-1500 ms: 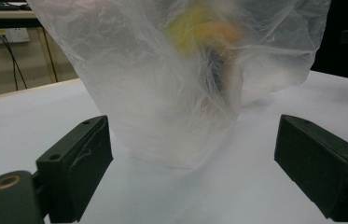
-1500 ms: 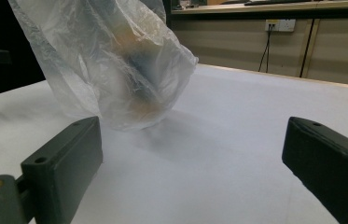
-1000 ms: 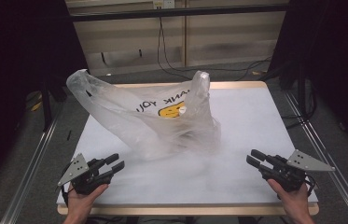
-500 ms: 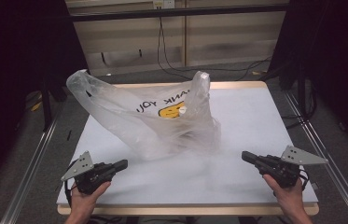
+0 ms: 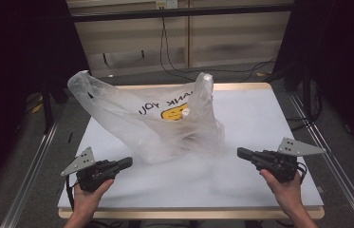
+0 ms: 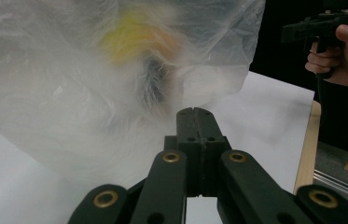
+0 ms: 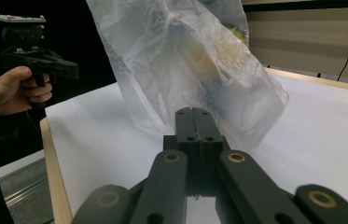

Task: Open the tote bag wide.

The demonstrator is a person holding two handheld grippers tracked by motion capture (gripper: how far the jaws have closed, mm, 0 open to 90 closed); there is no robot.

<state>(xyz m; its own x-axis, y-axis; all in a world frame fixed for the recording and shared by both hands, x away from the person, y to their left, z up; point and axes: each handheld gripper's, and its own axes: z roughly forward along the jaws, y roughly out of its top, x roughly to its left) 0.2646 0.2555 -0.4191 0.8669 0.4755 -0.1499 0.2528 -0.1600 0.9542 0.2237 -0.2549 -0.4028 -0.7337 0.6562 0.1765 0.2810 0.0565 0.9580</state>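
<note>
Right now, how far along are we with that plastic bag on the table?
Barely begun. Done: nothing shows as done; the plastic bag stands crumpled and puffed up on the white table, handles sticking up. In hand: nothing is gripped; the left tongs and right tongs are both shut and empty, pointing at the bag from either side without touching it. Left: likely all the handling of the bag itself.
</note>
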